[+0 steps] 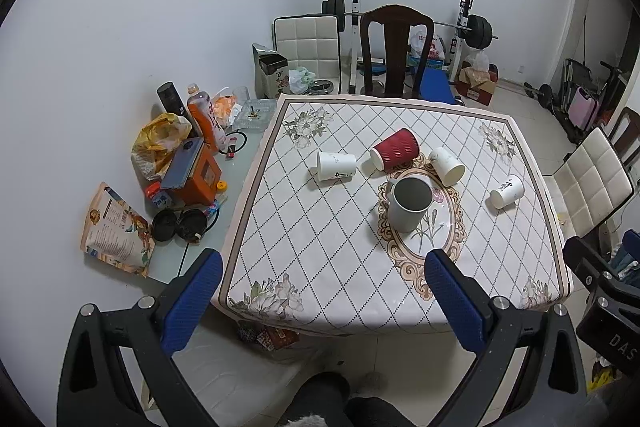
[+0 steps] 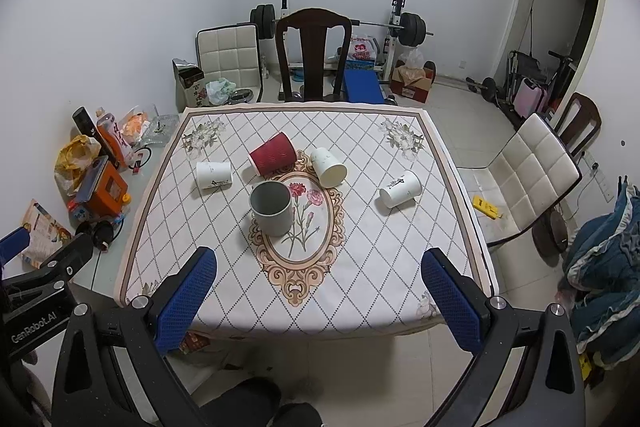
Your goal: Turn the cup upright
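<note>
On the patterned tablecloth [image 1: 320, 247] a red ribbed paper cup [image 1: 394, 149] [image 2: 273, 159] lies on its side. Three white paper cups also lie on their sides: one at the left [image 1: 336, 165] [image 2: 213, 175], one right of the red cup [image 1: 447, 165] [image 2: 328, 166], one at the far right [image 1: 507, 191] [image 2: 401, 188]. A grey mug [image 1: 410, 203] [image 2: 272, 207] stands upright in the middle. My left gripper [image 1: 323, 263] and right gripper [image 2: 319, 261] are both open and empty, held above the table's near edge.
Clutter of bags, bottles, an orange box and headphones [image 1: 180, 163] sits on the glass surface left of the cloth. A dark wooden chair [image 1: 396, 51] stands at the far side, a white padded chair [image 2: 528, 171] at the right. Weight bench and barbell stand behind.
</note>
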{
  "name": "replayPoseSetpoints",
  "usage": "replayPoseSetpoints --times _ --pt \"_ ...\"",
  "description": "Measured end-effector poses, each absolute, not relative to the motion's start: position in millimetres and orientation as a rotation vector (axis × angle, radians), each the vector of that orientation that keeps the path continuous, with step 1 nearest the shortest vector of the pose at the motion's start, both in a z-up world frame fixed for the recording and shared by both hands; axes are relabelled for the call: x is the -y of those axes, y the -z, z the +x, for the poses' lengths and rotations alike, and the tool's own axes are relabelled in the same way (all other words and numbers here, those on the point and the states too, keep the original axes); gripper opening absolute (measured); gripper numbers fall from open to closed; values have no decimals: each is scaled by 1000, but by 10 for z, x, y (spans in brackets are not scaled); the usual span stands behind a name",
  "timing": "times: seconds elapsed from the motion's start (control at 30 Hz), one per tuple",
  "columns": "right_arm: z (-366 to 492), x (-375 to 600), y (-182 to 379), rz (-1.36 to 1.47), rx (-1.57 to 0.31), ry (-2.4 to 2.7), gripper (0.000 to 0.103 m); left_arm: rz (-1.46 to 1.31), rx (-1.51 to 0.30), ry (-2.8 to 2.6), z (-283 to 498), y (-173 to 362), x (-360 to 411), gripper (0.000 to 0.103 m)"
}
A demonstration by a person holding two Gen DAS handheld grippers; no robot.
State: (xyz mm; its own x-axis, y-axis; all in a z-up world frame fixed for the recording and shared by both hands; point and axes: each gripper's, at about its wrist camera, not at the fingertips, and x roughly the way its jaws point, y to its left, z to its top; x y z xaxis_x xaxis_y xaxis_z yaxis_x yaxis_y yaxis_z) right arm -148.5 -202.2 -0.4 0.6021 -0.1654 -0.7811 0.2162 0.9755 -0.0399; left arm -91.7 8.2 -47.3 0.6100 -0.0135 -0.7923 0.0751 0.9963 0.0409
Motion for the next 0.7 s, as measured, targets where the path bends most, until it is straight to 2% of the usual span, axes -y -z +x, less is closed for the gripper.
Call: replayPoseSetpoints --times 0.7 --pt "-1541 2053 -47 56 -899 202 103 74 -912 44 -971 459 -88 103"
